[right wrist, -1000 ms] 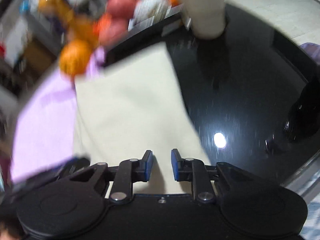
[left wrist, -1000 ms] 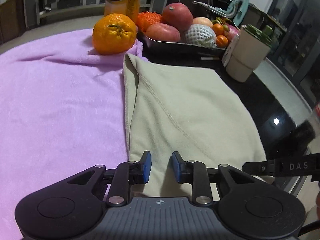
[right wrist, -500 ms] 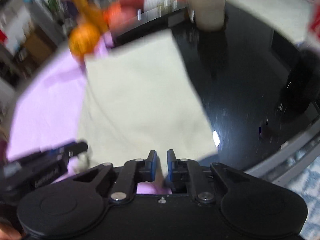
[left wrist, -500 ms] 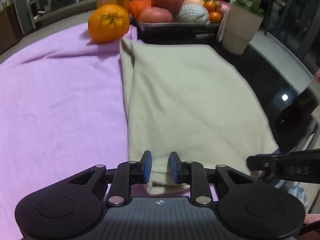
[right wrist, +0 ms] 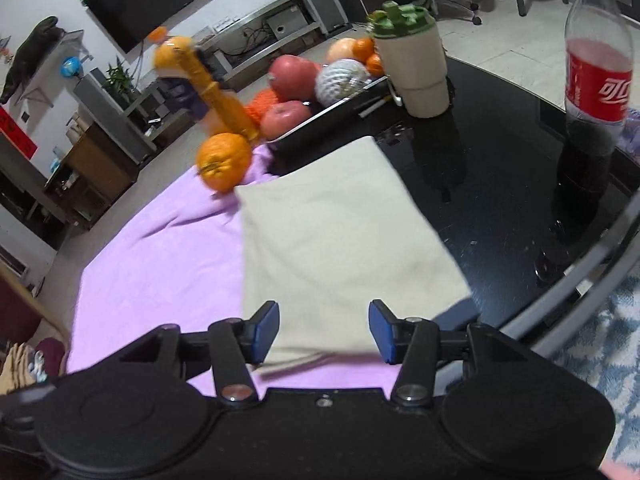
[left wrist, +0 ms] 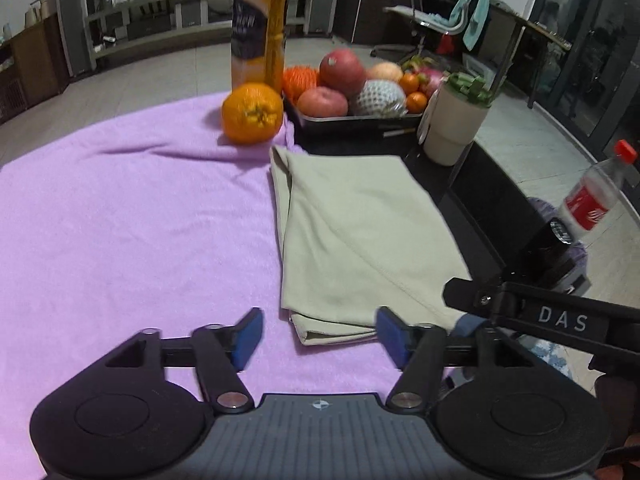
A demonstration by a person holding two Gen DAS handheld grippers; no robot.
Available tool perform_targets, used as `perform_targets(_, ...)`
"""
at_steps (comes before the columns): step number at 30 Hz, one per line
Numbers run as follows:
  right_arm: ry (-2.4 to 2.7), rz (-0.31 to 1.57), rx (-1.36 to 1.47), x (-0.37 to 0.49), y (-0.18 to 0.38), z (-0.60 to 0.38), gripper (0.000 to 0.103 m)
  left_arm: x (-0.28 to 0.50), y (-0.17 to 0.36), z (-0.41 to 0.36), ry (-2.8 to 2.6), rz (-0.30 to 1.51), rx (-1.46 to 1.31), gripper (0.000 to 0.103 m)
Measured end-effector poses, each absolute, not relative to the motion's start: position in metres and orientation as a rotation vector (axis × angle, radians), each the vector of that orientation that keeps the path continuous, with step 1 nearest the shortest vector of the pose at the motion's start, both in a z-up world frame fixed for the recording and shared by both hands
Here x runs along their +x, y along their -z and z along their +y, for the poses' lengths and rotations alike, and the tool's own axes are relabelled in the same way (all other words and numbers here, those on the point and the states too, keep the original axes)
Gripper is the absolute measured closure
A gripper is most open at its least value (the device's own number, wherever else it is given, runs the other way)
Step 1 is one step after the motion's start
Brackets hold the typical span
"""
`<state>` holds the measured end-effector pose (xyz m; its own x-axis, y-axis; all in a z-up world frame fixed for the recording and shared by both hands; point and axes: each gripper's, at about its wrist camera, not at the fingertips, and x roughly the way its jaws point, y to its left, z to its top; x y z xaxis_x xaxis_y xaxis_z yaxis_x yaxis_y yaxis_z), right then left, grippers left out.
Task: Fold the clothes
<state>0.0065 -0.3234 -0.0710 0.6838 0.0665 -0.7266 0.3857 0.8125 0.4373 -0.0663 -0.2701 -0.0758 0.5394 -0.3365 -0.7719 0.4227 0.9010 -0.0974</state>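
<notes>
Folded beige garment (left wrist: 360, 232) lying flat on the surface, partly on the purple towel (left wrist: 120, 220) and partly on the bare black top (right wrist: 500, 200), long axis running away from both cameras toward the fruit tray (left wrist: 352, 124). Near short edge, layers showing, just ahead of and below both sets of fingers. Left gripper (left wrist: 318, 336) spread, jaws having just been opening, nothing between the blue pads, cloth clear beneath them; centred on the near left corner of the garment. Right gripper (right wrist: 324, 330) also spread after just opening, empty, hanging above the near edge a little to the right of its middle. Both hands about equally near that edge, neither touching it. Judged: fold released and lying neat. Any further fold would probably call for taking the near edge and carrying it along the long axis toward the orange (left wrist: 252, 114), which sits just beside the far left corner.
</notes>
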Motion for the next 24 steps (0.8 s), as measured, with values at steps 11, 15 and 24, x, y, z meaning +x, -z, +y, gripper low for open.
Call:
perform_targets(11, 0.266, 0.77, 0.419, -0.047, -0.006, -0.278, 0.0, -0.114, 0.044, -0.241, 0.521, 0.886, 0.07, 0.011)
perform_targets(15, 0.339, 0.775, 0.352, -0.06, -0.016, -0.271, 0.0, -0.126, 0.042, -0.241, 0.533, 0.884, 0.085, 0.009)
perform_targets(24, 0.455, 0.851, 0.359, -0.074, -0.009, -0.277, 0.0, -0.14, 0.048, -0.246, 0.532, 0.899, 0.137, 0.009)
